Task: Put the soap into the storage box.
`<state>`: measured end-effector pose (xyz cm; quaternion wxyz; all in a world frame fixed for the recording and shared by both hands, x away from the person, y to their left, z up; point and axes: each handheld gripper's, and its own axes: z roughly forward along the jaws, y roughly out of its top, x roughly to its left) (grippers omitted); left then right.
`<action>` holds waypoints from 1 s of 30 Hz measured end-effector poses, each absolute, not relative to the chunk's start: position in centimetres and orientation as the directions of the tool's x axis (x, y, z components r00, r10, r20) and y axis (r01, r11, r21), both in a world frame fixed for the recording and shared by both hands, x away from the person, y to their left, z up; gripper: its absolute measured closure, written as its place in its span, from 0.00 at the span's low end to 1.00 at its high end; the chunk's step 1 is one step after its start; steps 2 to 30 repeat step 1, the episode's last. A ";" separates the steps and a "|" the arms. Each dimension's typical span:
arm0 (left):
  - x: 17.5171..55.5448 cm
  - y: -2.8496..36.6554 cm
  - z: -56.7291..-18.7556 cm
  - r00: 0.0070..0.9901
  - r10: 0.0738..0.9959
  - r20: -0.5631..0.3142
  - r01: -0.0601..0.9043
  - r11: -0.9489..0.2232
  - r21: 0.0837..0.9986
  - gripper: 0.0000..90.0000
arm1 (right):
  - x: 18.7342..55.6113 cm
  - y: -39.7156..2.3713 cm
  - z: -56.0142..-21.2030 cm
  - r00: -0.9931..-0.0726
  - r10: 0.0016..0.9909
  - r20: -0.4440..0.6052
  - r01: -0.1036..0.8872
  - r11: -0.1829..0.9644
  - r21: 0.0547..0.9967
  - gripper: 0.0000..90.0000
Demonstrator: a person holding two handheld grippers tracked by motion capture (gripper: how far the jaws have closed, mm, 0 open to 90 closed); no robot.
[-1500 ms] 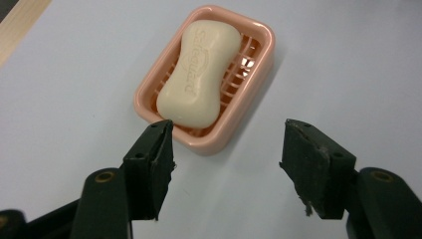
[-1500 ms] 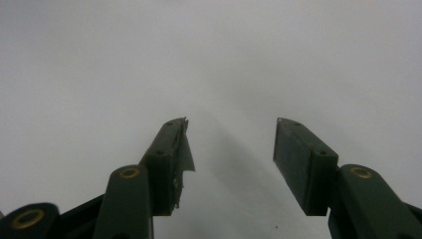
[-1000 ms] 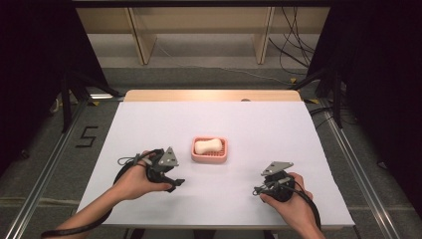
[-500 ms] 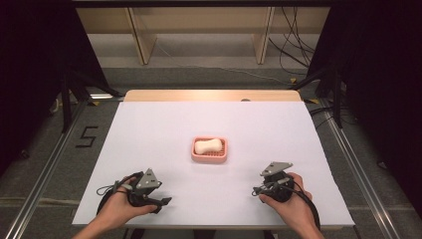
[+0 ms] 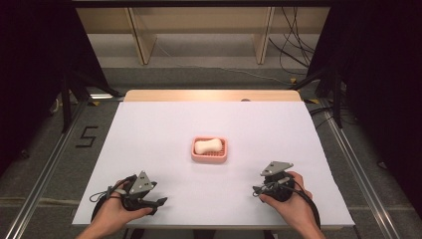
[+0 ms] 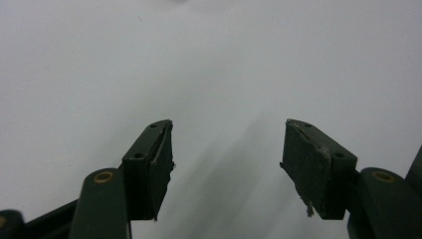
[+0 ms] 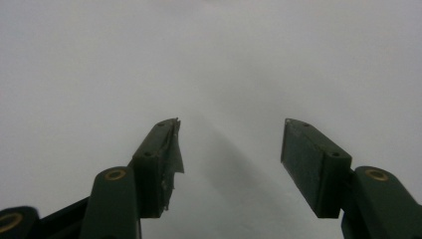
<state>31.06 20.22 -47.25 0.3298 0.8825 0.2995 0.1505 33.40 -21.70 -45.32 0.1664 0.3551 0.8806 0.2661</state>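
While soap dish (image 5: 209, 150) sits central, tongs near edge

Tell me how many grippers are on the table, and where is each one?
2. The left gripper is near the front left edge of the white table; the right gripper is near the front right. Both are open, away from the pink soap dish between them.

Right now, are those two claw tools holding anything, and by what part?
Nothing is held. The left gripper and right gripper are both open over the bare table.
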 end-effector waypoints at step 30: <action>31.0 20.2 -47.3 0.772 0.633 0.064 0.431 -0.594 0.680 0.40 | 33.4 -21.8 -45.3 -0.690 0.716 -0.109 0.535 0.605 0.590 0.44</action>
